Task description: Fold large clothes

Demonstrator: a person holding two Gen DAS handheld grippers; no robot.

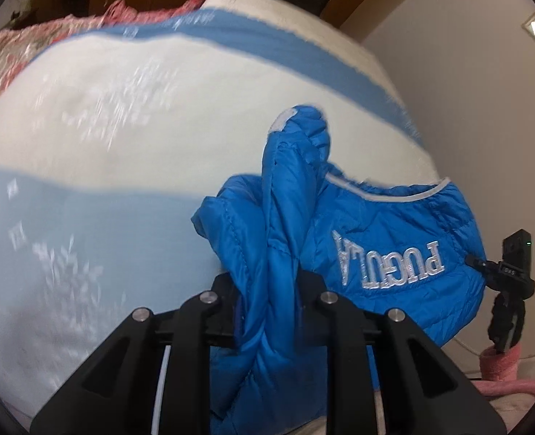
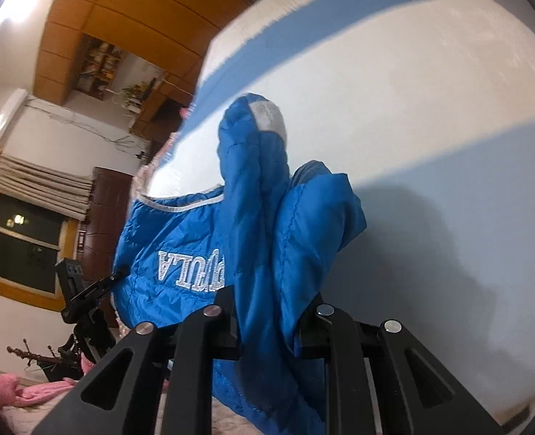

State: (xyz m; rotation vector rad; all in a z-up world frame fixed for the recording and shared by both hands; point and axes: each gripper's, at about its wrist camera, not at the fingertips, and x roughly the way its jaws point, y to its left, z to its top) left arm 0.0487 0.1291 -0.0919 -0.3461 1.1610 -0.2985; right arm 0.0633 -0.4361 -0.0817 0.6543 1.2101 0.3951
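the left hand-held gripper (image 1: 267, 297) is clenched on a bunched fold of the blue puffer jacket (image 1: 394, 253), the quilted cloth squeezed up between its jaws and rising above them in a thick ridge. the right hand-held gripper (image 2: 271, 311) is clamped the same way on another gathered part of the jacket (image 2: 180, 253), with a sleeve (image 2: 256, 152) standing up beyond it, its grey cuff (image 2: 271, 119) at the top.

the jacket hangs between the two grips, held up over the bed (image 1: 122, 127) with its white and blue striped cover — whether its lower edge touches the cover cannot be told. the white embroidered lettering (image 1: 390, 259) on the back reads upside down, and a pale trimmed edge (image 1: 412, 195) runs across above it.

by its look the jacket is light, soft and puffy, with a slick shell — it will likely spring back from a fold and slip in a shallow pinch. seams, the trimmed edge or the cuffs seem the surer places to take hold, since the padding there is thinner and the stitching gives the jaws something to bite.
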